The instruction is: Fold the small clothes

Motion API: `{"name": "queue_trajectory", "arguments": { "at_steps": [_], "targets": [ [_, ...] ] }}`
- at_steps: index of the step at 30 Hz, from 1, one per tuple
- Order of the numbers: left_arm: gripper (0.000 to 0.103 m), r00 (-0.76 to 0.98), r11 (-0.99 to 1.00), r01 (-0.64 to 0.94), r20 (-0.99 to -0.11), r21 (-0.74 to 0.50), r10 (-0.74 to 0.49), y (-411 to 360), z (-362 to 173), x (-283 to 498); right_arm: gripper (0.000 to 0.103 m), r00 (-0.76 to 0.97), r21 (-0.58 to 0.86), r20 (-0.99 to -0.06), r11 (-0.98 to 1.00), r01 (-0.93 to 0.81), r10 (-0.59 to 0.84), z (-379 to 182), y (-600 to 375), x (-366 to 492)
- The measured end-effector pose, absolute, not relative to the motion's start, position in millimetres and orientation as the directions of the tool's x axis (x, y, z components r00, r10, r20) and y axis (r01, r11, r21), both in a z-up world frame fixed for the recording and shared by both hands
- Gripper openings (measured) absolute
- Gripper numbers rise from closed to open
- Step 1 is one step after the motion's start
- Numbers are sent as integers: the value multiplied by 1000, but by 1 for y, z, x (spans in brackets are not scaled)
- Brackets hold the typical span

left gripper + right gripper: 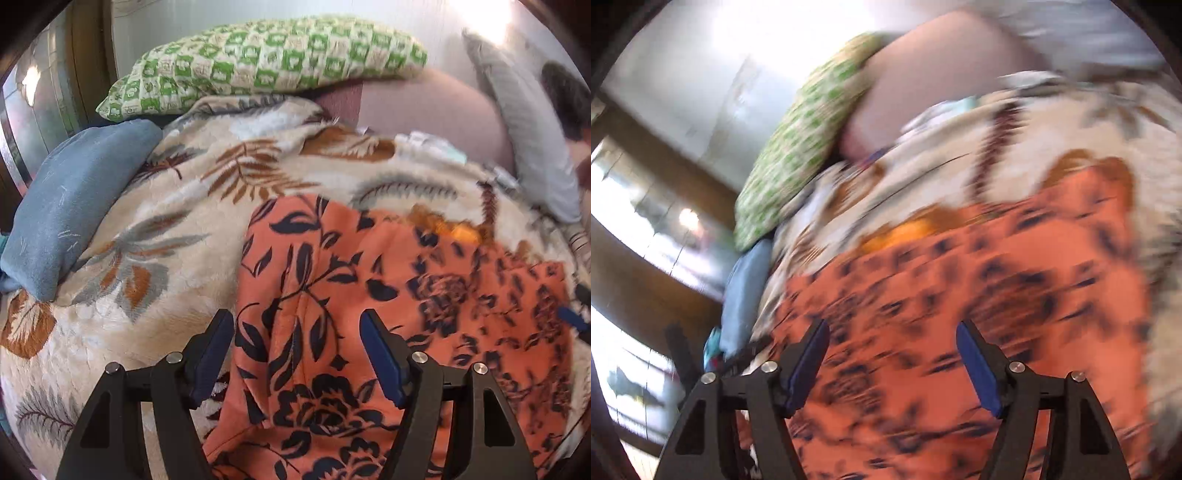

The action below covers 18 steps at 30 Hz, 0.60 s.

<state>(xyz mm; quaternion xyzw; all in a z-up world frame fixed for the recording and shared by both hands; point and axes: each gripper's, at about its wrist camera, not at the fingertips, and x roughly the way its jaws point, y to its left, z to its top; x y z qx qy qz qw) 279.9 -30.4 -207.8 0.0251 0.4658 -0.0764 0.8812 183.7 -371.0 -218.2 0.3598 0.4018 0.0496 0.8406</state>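
Observation:
An orange garment with a dark floral print (369, 295) lies spread on a cream blanket with a leaf pattern (166, 206). My left gripper (295, 317) hangs over the garment's left part, near a seam. It is open, and its blue pads grip nothing. The right wrist view is blurred. There the same garment (960, 277) fills the lower half, and my right gripper (892, 326) stands open above it with nothing pinched. A yellow-orange patch (461, 230) shows at the garment's far edge.
A green checked pillow (266, 62) lies at the back, a blue pillow (70, 206) at the left and a grey pillow (528, 136) at the right. Pink bedding (424, 107) shows behind the blanket. A person's dark hair (565, 99) is at the right edge. Wooden window frames (646, 266) stand on the left.

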Motion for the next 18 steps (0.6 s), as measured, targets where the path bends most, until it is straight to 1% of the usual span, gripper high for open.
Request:
{"name": "queue_trajectory", "arguments": {
  "at_steps": [2, 3, 5, 6, 7, 8, 10, 11, 13, 14, 16, 18],
  "targets": [
    [71, 511, 992, 120, -859, 36, -31, -31, -226, 290, 74, 657, 610, -689, 734, 298, 307, -231, -397, 190],
    [74, 494, 994, 108, -869, 28, -29, -27, -232, 293, 73, 650, 591, -711, 730, 343, 270, -240, -408, 193],
    [79, 477, 996, 81, -876, -41, -75, -15, -238, 298, 71, 630, 553, -746, 728, 405, 216, -255, -423, 193],
    [80, 472, 995, 74, -877, -61, -89, -12, -238, 299, 60, 619, 545, -759, 719, 432, 204, -264, -430, 192],
    [80, 467, 995, 75, -879, -70, -97, -11, -238, 299, 54, 623, 548, -757, 712, 439, 198, -267, -433, 190],
    [80, 467, 995, 76, -879, -71, -98, -10, -236, 298, 51, 631, 547, -751, 718, 431, 194, -261, -435, 186],
    [80, 471, 994, 76, -876, -73, -101, -11, -232, 295, 51, 631, 497, -761, 762, 416, 152, -249, -429, 180],
    [80, 477, 994, 77, -873, -75, -102, -11, -227, 293, 51, 645, 489, -752, 773, 404, 139, -239, -430, 173],
    [80, 514, 994, 83, -852, -71, -104, -9, -214, 283, 51, 686, 529, -705, 778, 338, 181, -225, -417, 164],
    [80, 536, 994, 89, -838, -63, -101, -8, -207, 276, 51, 683, 525, -704, 792, 313, 196, -221, -408, 160],
    [80, 554, 995, 99, -829, -23, -75, -7, -203, 266, 51, 629, 464, -752, 838, 289, 199, -221, -386, 160],
    [80, 520, 994, 107, -854, 36, -25, -7, -216, 264, 51, 524, 394, -829, 868, 303, 194, -241, -372, 165]
  ]
}}
